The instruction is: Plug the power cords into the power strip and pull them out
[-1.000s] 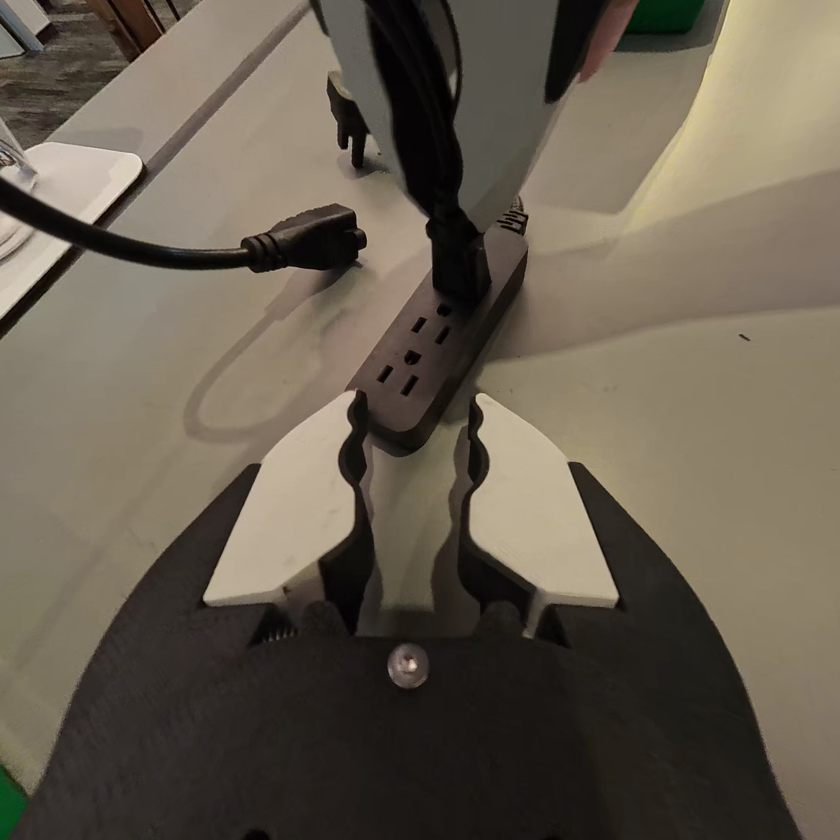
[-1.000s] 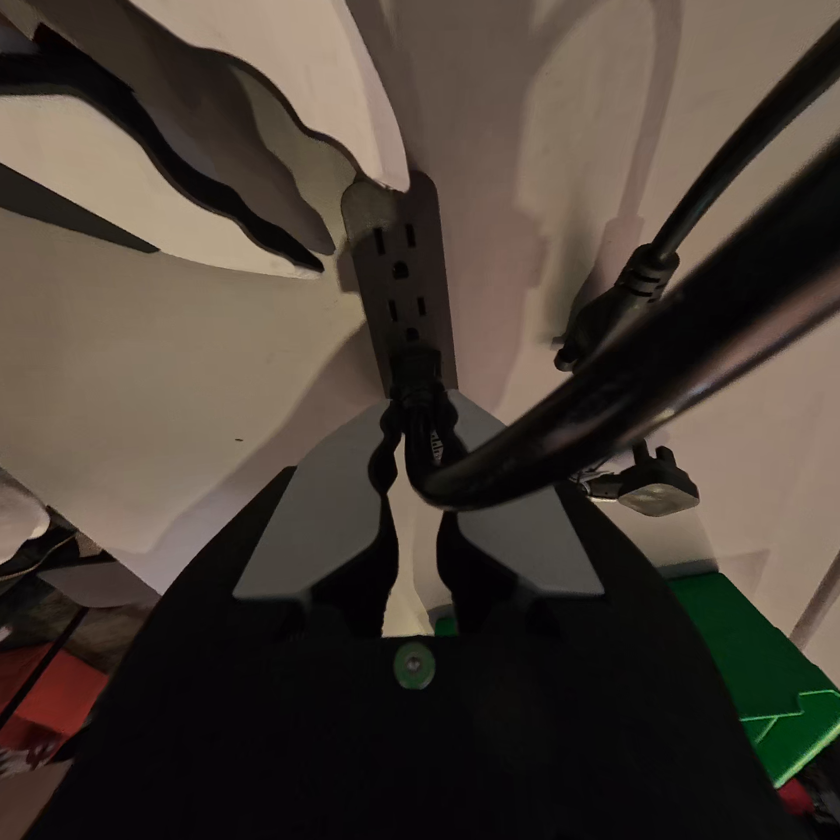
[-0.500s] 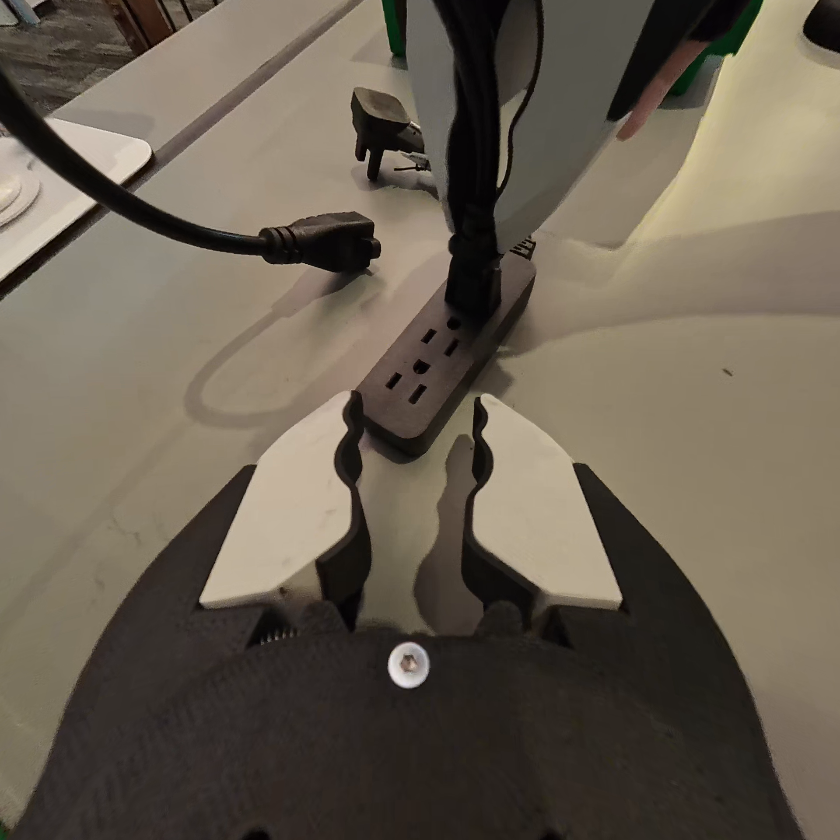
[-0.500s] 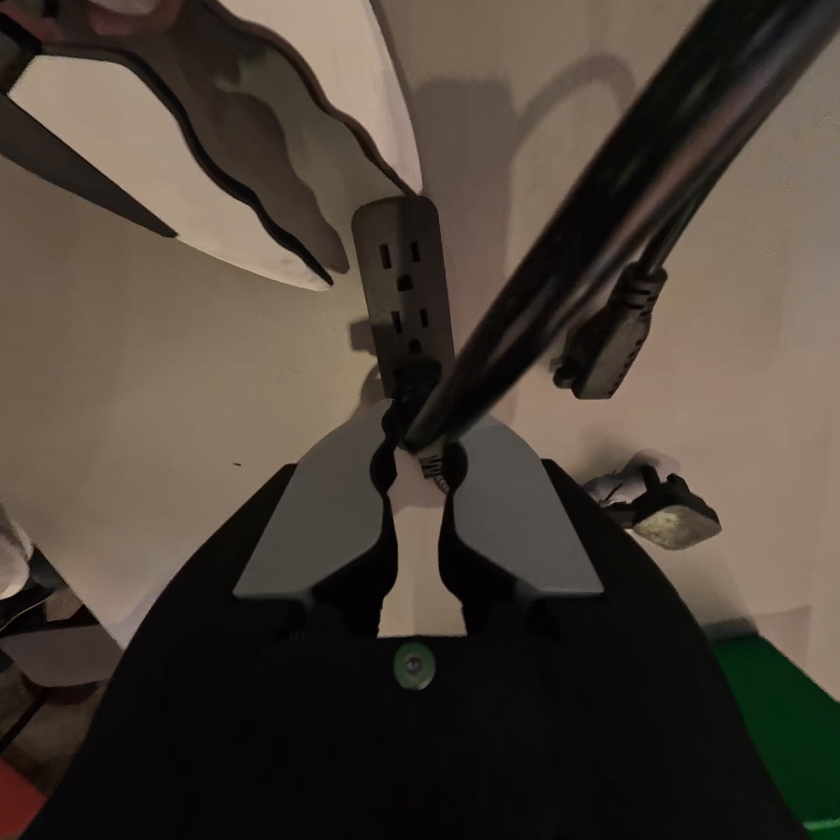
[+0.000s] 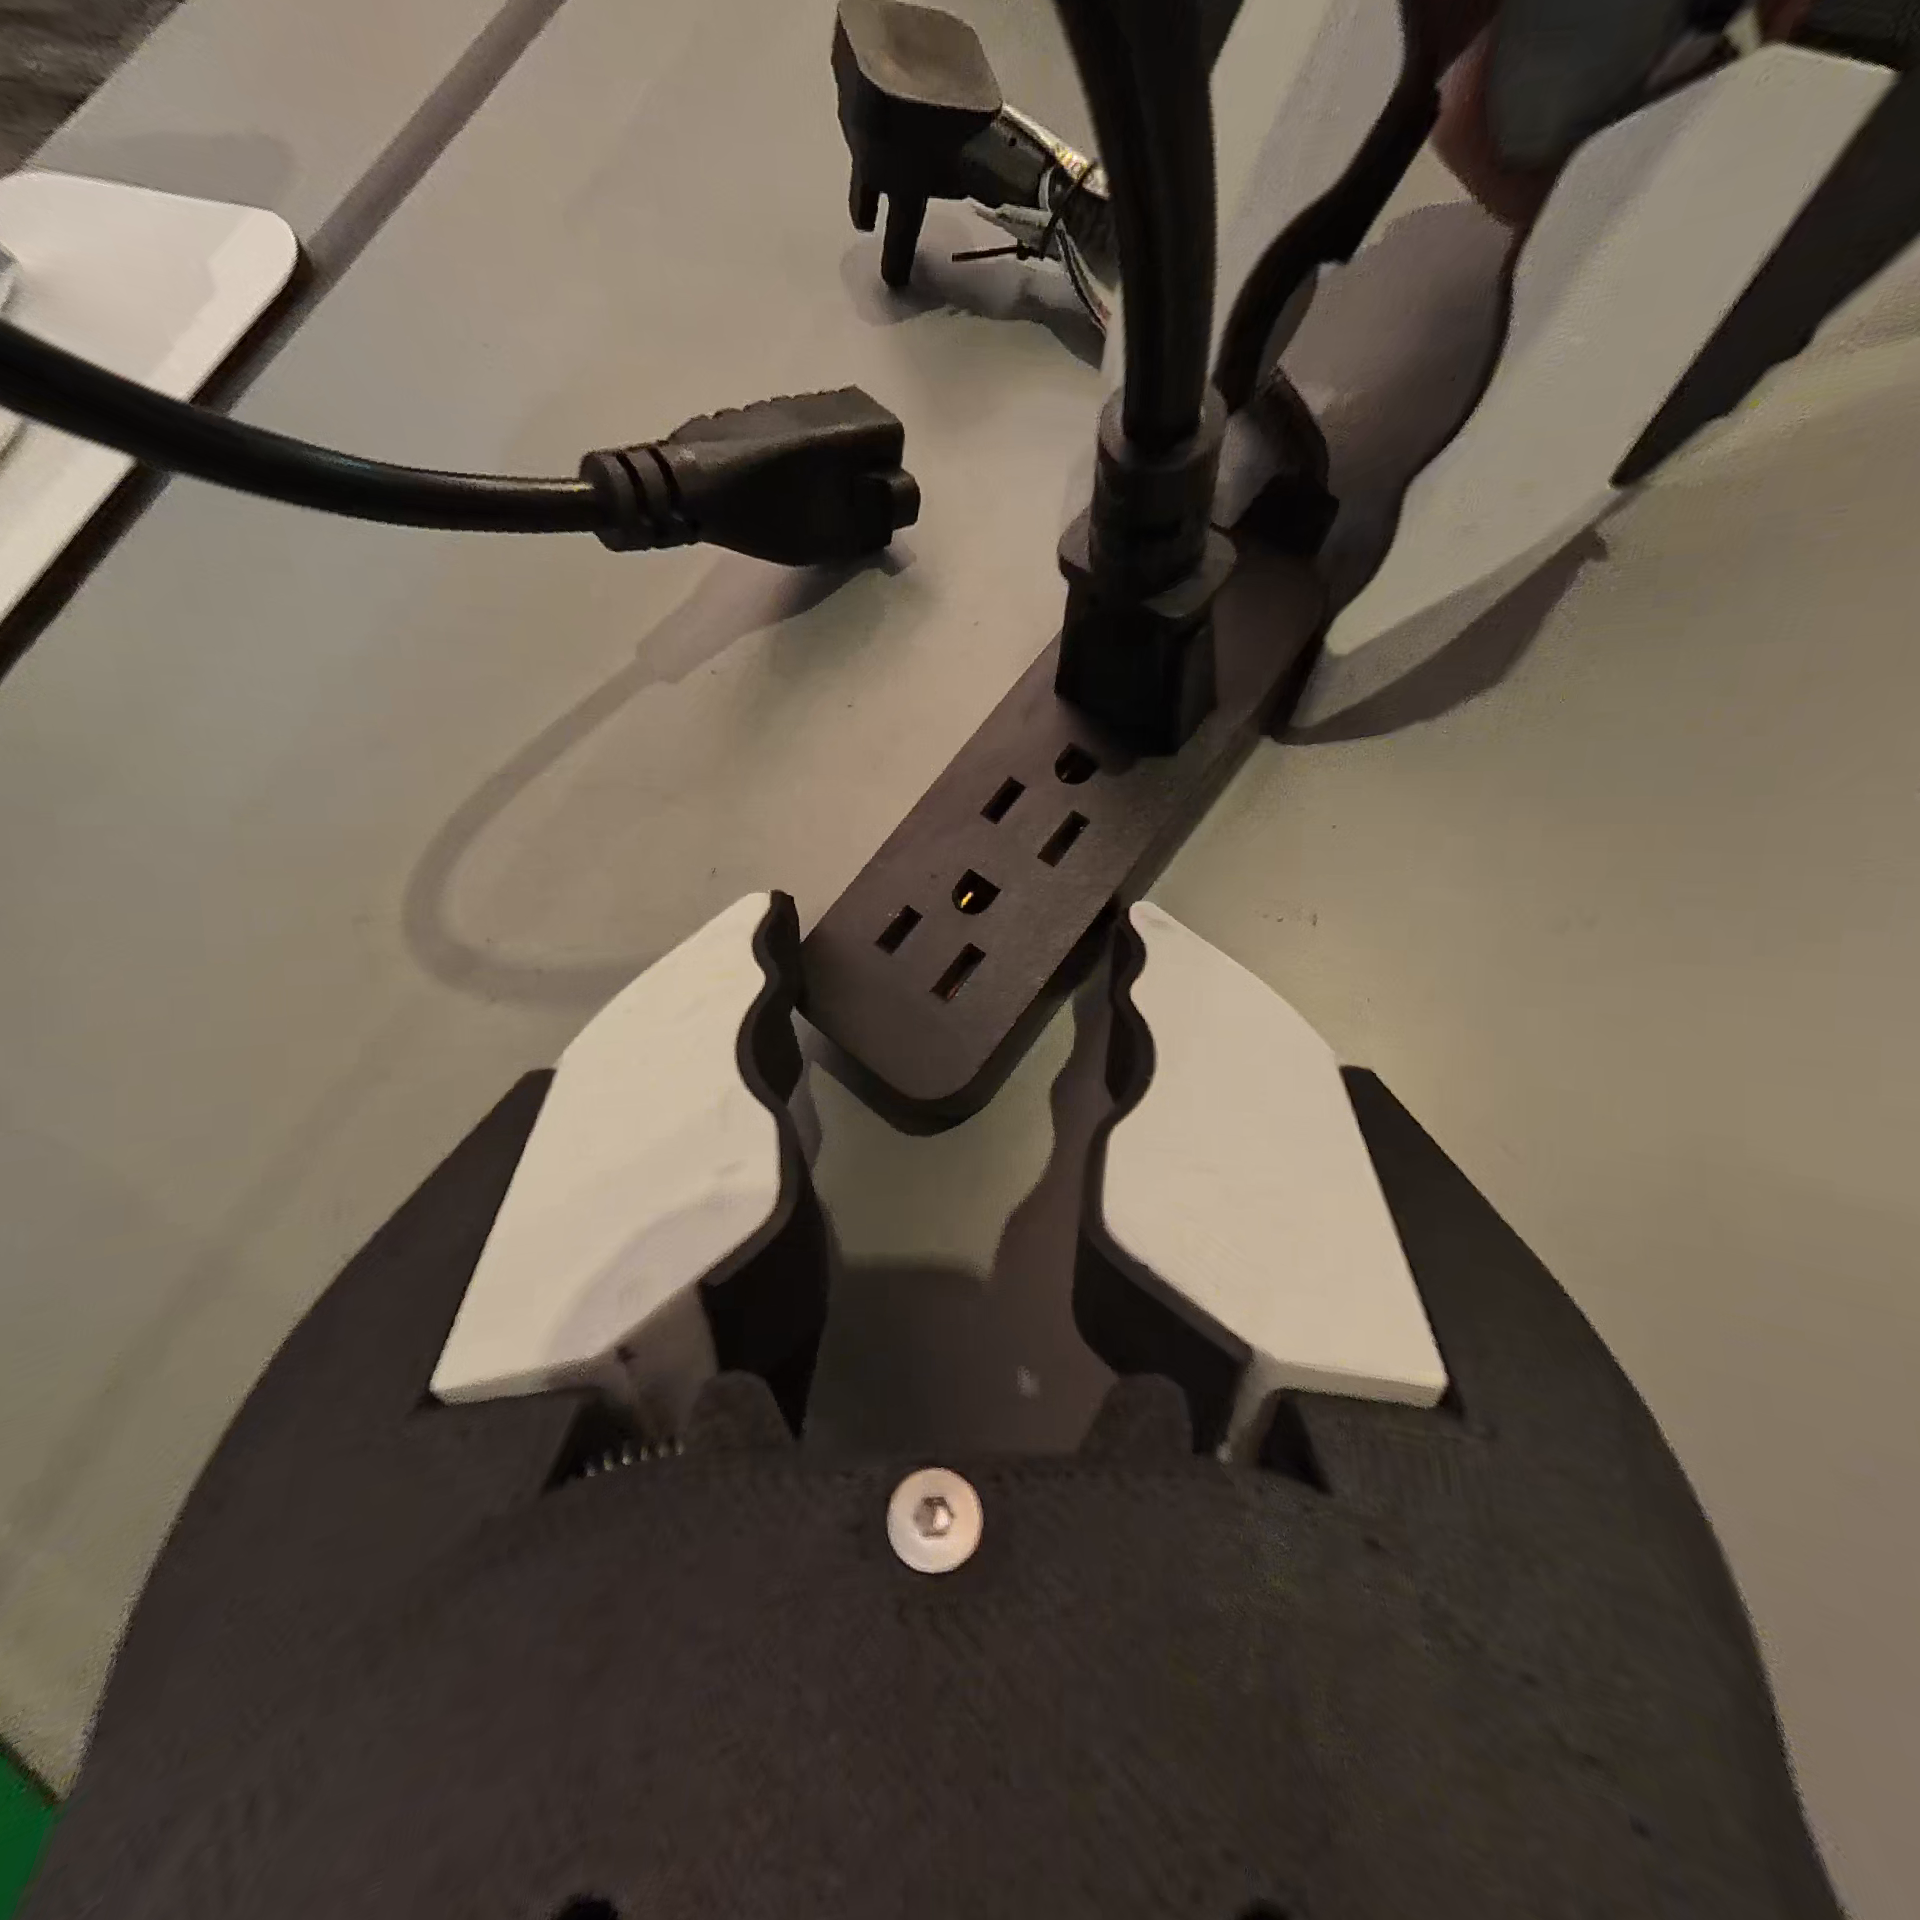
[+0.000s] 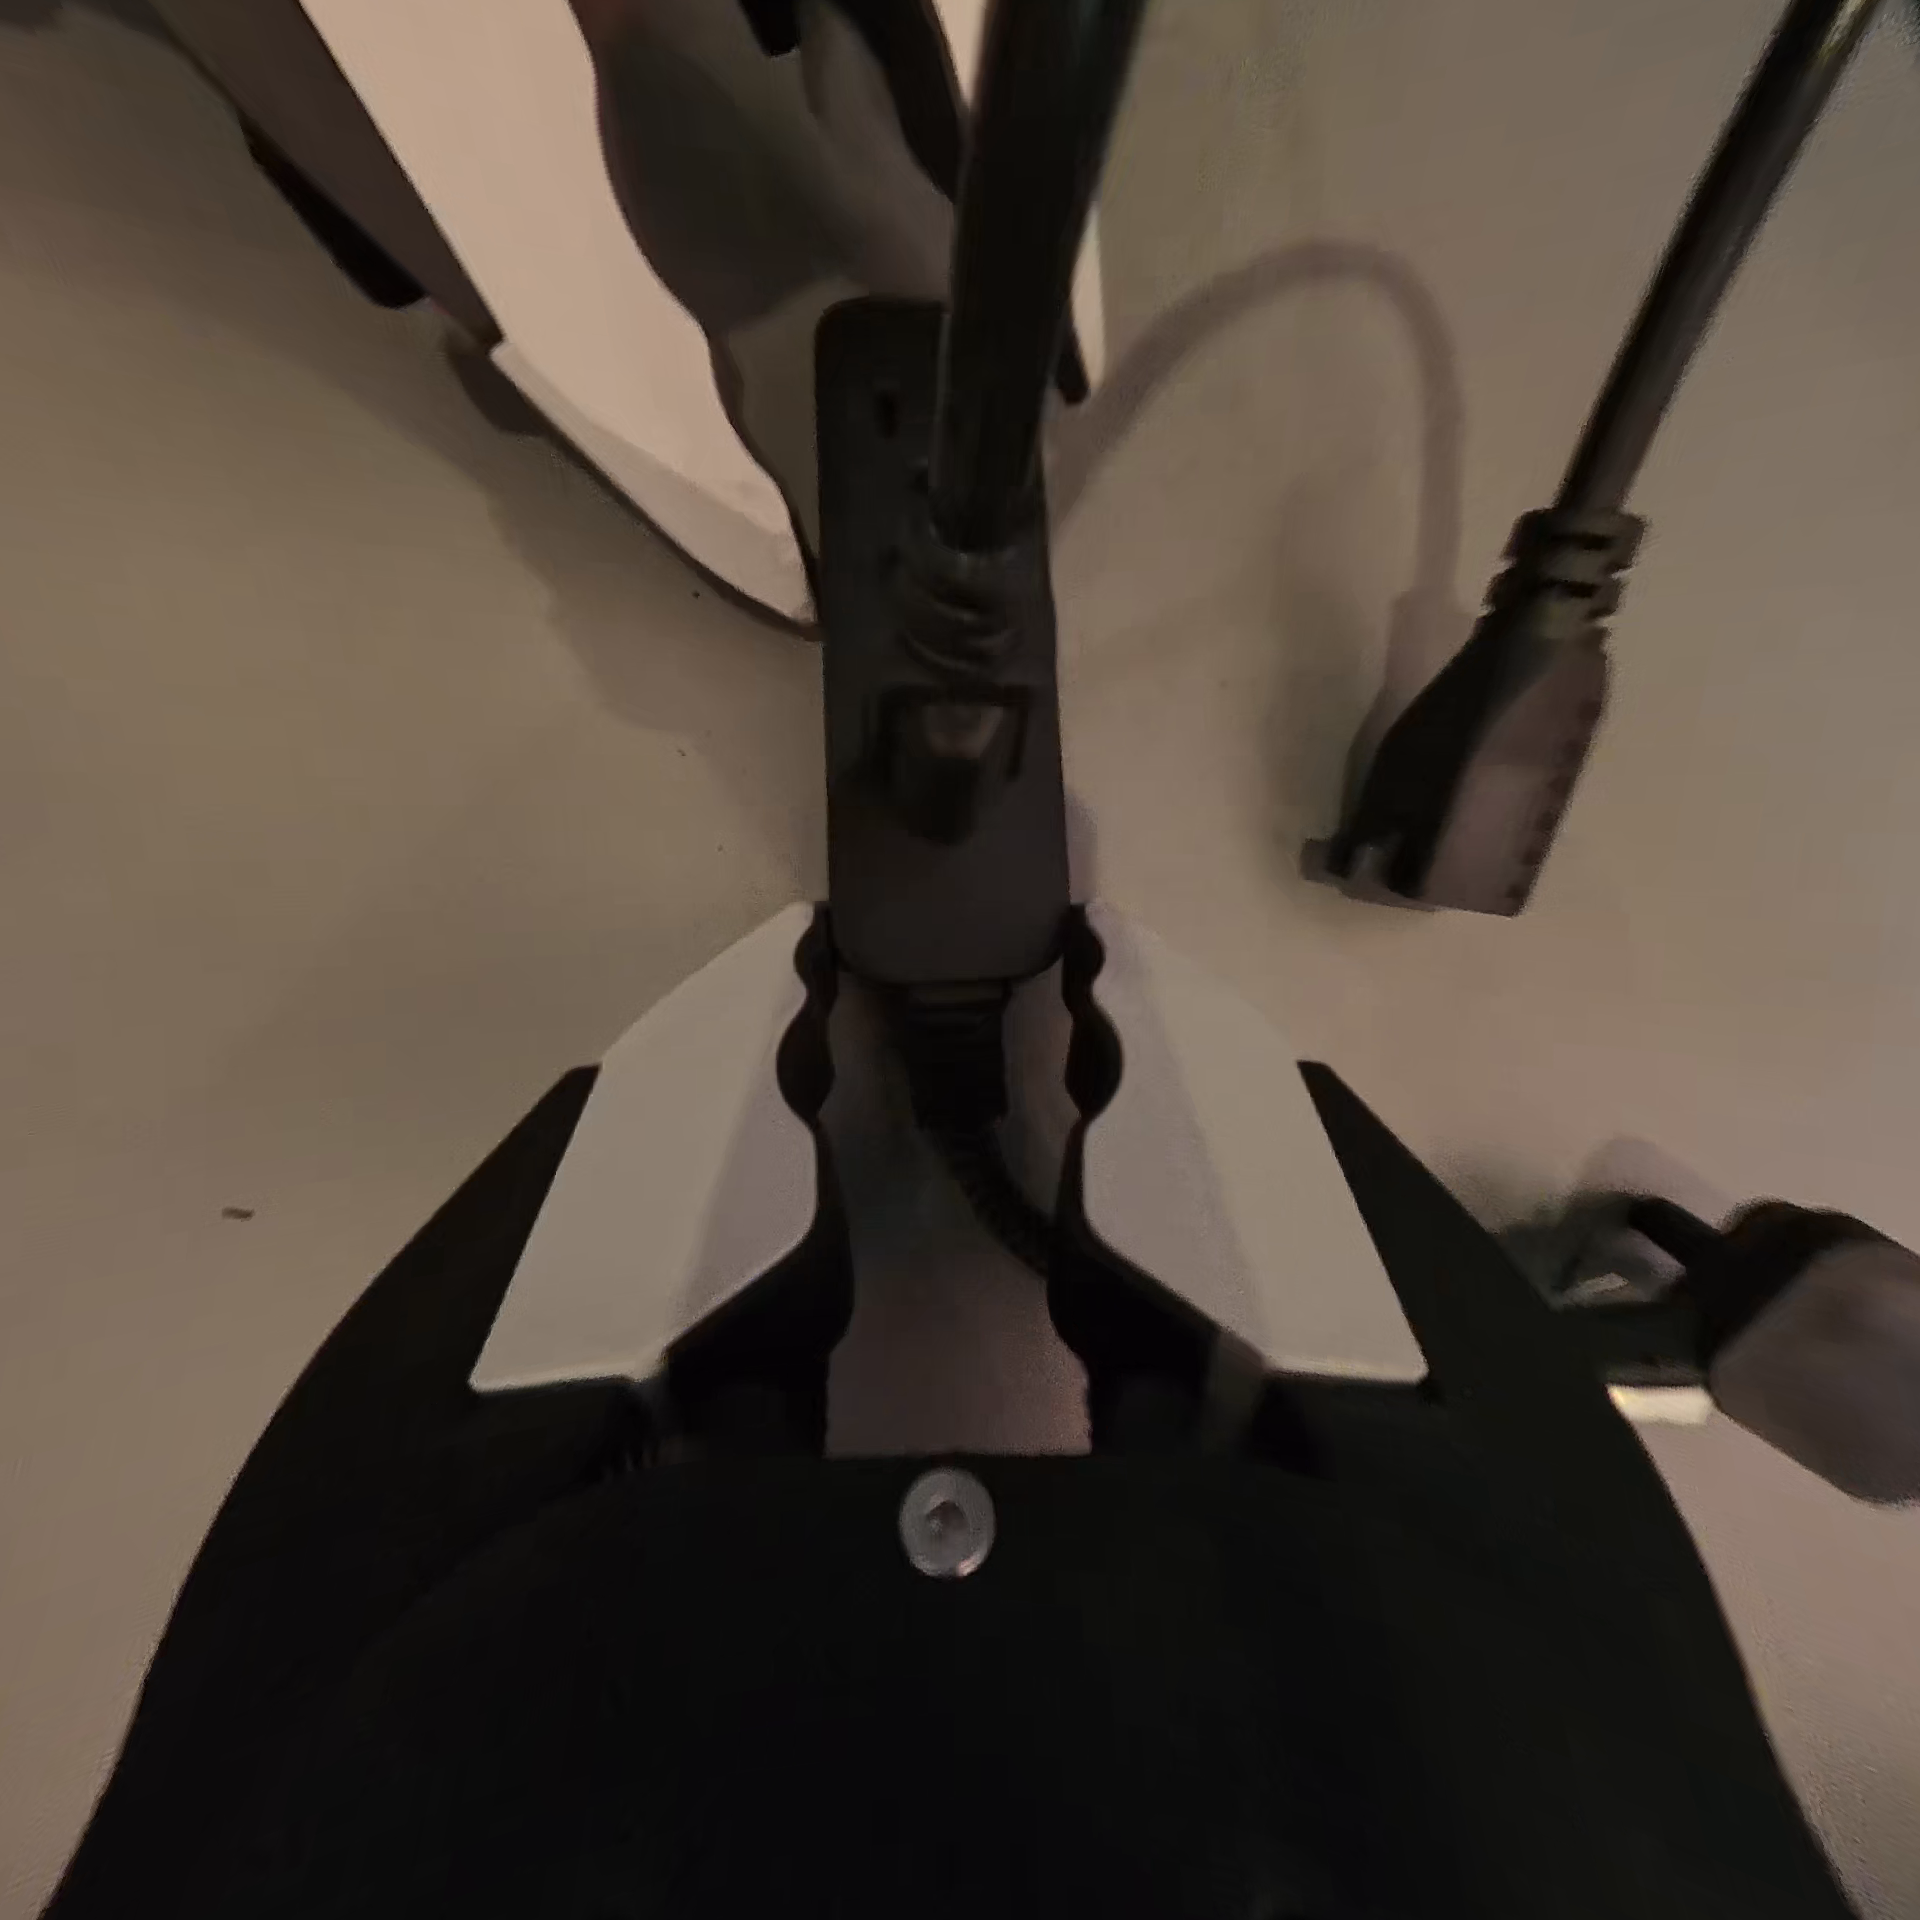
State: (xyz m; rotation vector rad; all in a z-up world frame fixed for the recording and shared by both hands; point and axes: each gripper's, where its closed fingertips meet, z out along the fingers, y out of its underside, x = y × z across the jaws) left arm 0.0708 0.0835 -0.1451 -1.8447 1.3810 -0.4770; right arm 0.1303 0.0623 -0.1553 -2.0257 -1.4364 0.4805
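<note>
At either end of the flat black plastic power strip (image 5: 1029,862), both grippers are straddling it, jaws spread: left gripper (image 5: 951,940), right gripper (image 6: 940,935), contact apparently light; black moulded plug (image 5: 1138,644) is sitting seated.

Matt black plastic power strip (image 5: 997,914), glossy rubbery cord (image 5: 312,468), smooth matt tabletop (image 5: 312,831)

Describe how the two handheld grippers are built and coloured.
Both match. The left gripper and right gripper each have a rough black fan-shaped body, two pale wedge-shaped fingers with wavy black inner pads, and a silver hex screw at centre.
</note>
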